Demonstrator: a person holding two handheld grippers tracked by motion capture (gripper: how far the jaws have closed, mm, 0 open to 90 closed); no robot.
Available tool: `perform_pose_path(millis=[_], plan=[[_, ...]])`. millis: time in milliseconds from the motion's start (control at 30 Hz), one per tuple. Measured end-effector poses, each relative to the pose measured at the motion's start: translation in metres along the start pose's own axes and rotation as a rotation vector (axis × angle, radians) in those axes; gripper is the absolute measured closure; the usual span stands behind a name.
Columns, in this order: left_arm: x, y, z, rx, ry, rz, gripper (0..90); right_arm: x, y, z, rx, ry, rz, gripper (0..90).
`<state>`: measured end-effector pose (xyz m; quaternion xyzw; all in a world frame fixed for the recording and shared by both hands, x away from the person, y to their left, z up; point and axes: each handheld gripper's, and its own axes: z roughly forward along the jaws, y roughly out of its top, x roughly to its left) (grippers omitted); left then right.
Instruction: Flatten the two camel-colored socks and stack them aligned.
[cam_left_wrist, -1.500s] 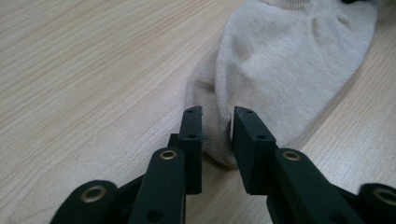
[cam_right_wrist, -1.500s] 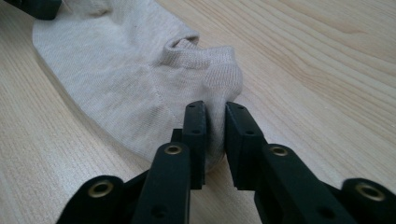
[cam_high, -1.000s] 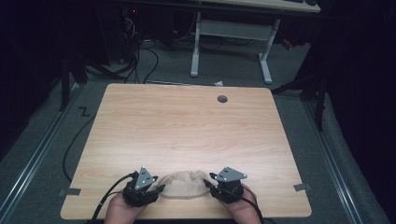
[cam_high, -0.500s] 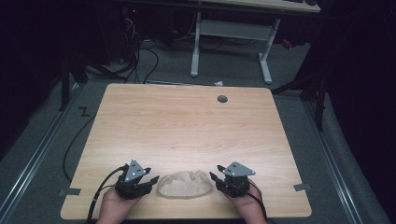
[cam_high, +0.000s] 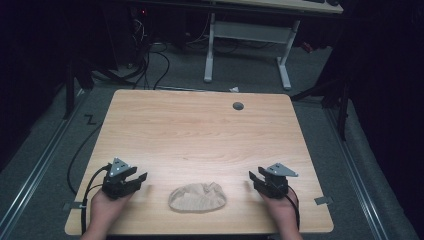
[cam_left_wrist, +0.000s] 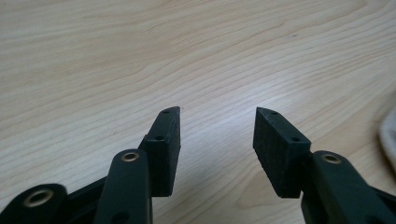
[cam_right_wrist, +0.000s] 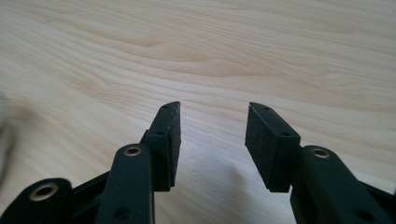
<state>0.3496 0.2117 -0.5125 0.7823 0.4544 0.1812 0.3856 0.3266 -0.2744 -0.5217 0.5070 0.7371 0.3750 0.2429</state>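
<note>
The cloth (cam_high: 197, 197) lay near the table's (cam_high: 200, 135) front edge, between the left gripper (cam_high: 134, 181) and right gripper (cam_high: 256, 178), seemingly untouched.

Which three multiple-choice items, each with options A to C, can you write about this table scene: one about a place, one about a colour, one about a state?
1. Where does the cloth lie on the table?
A. near the front edge, between the two grippers
B. beside the round hole at the far edge
C. at the far left corner

2. What colour is the cloth?
A. dark blue
B. beige
C. red

3. How stand the left gripper and the right gripper?
A. both shut on the cloth
B. one open, one shut
C. both open, with nothing between the jaws

Answers: 1 A, the high view shows it there; 2 B, it is pale tan; 3 C, bare wood shows between each pair of jaws.
</note>
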Motion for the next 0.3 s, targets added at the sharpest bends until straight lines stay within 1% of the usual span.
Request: perform_pose_path(millis=[33, 67, 100, 133, 167, 233, 300], plan=[[0.0003, 0.0002, -0.0002, -0.002, 0.0, -0.003, 51.8, -0.0029, -0.0008, 0.0002, -0.003, -0.006, 0.008, 55.5], [0.0001, 0.0004, -0.0005, -0.003, 0.0, -0.001, 51.7, -0.0051, -0.0012, 0.0002, -0.003, -0.009, 0.006, 55.5], [-0.0009, 0.0006, -0.0005, -0.006, -0.003, 0.002, 51.7, -0.0053, -0.0015, 0.0, -0.001, -0.011, 0.012, 55.5], [-0.0017, 0.0008, -0.0006, -0.002, -0.001, 0.012, 51.6, -0.0053, -0.0017, 0.0, -0.003, -0.013, 0.008, 55.5], [-0.0027, 0.0008, -0.0001, -0.005, 0.004, 0.021, 51.4, -0.0052, -0.0016, 0.0003, -0.004, -0.013, 0.0, 55.5], [-0.0043, 0.0001, 0.0004, 0.008, 0.001, 0.027, 51.3, -0.0026, -0.001, 0.0004, 0.0, -0.011, -0.002, 55.5], [-0.0044, -0.0004, 0.0002, 0.009, 0.002, 0.027, 51.3, -0.0002, -0.0002, 0.0012, 0.0, -0.01, -0.011, 55.5]])
